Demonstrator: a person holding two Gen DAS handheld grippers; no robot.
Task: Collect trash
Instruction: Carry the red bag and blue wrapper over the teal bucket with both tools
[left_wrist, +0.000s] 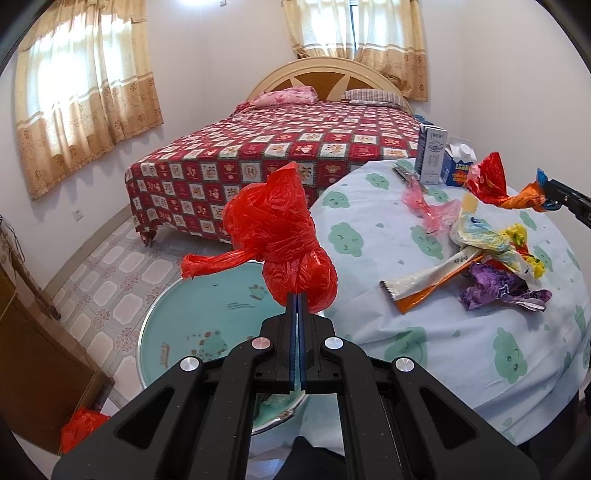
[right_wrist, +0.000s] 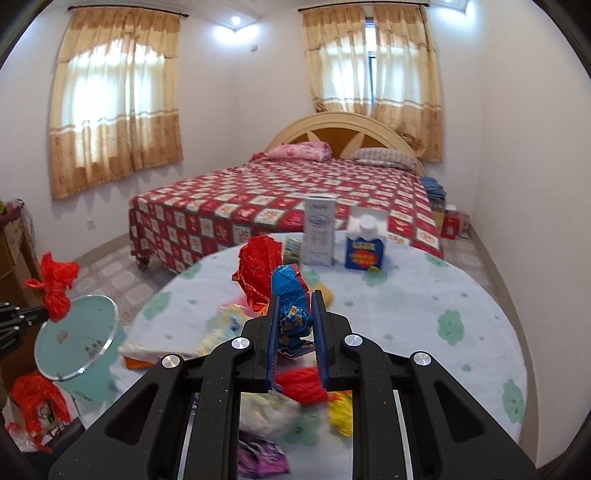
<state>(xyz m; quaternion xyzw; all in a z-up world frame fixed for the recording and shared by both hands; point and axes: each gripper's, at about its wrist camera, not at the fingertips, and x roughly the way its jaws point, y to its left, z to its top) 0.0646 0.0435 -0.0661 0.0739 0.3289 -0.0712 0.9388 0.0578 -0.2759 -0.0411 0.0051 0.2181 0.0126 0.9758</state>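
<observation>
My left gripper (left_wrist: 297, 295) is shut on the bottom of a knotted red plastic bag (left_wrist: 280, 229) and holds it up over a round teal stool (left_wrist: 207, 314). In the right wrist view that bag (right_wrist: 55, 291) shows at the far left. My right gripper (right_wrist: 295, 299) is shut on a crumpled blue and red foil wrapper (right_wrist: 291, 310), lifted above the table (right_wrist: 424, 314). From the left wrist view, the same wrapper (left_wrist: 487, 181) hangs off the right gripper (left_wrist: 550, 194) at the right edge. A pile of loose wrappers (left_wrist: 491, 258) and a pink bag (left_wrist: 424, 203) lie on the cloud-print cloth.
A white carton (right_wrist: 319, 229) and a blue carton (right_wrist: 364, 243) stand at the table's far side. Beyond it is a bed (left_wrist: 277, 147) with a red patterned cover. Another red bag (left_wrist: 83, 428) lies on the floor by a wooden cabinet at the left.
</observation>
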